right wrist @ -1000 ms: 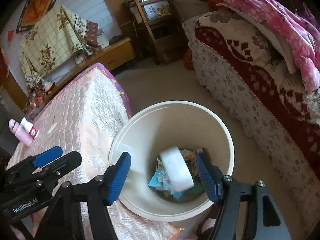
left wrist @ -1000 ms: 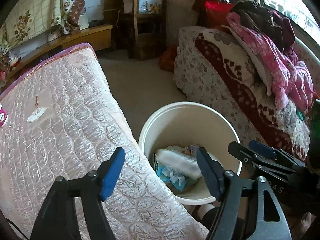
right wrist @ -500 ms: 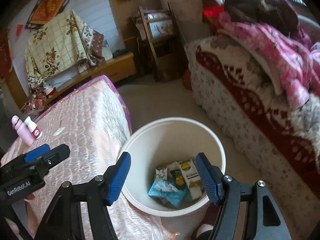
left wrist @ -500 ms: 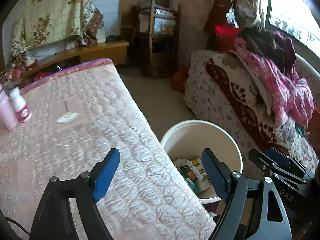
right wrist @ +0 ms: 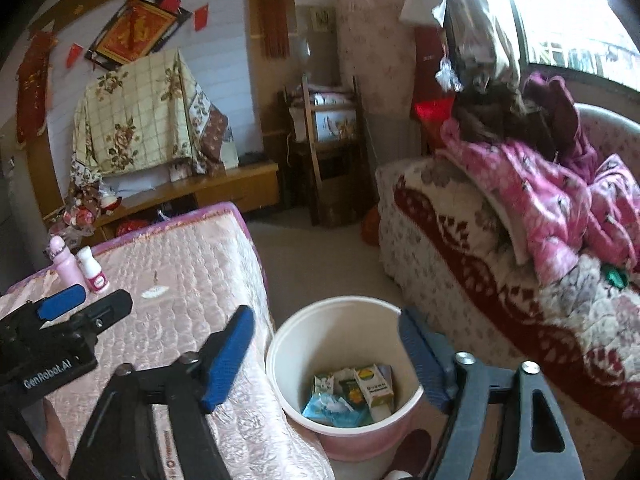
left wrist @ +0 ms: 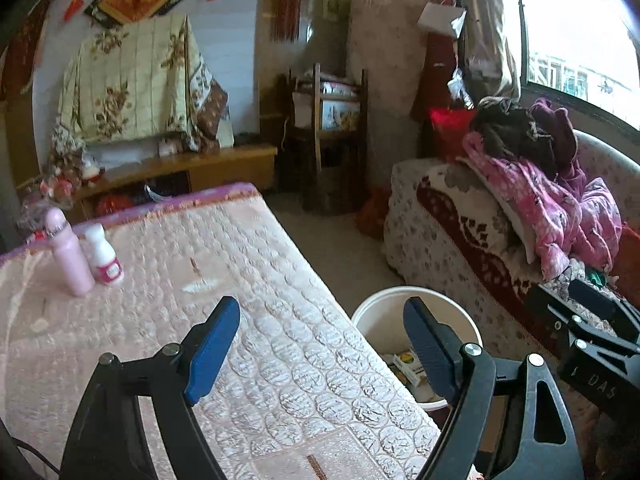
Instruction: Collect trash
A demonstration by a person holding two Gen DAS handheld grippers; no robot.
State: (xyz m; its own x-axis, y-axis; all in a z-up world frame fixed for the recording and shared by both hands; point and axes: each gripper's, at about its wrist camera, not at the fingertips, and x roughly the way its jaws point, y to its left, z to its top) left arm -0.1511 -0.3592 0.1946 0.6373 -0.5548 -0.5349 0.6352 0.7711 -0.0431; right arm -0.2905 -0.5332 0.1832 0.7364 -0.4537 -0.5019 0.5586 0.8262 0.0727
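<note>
Table edge point(left wrist: 304, 304) hides much of the bin point(left wrist: 384, 300), contents seemingly cartons.

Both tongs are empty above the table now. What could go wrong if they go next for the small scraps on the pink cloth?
The pink bottle and white bottle stand upright, close together, near the white scrap; a wide reach by the left tongs could tip them. The scrap lies flat on the quilted cloth, so the fingers may pinch cloth instead. The bin sits low beside the table edge; a drop by the right tongs, whose jaws are opening, may miss.
</note>
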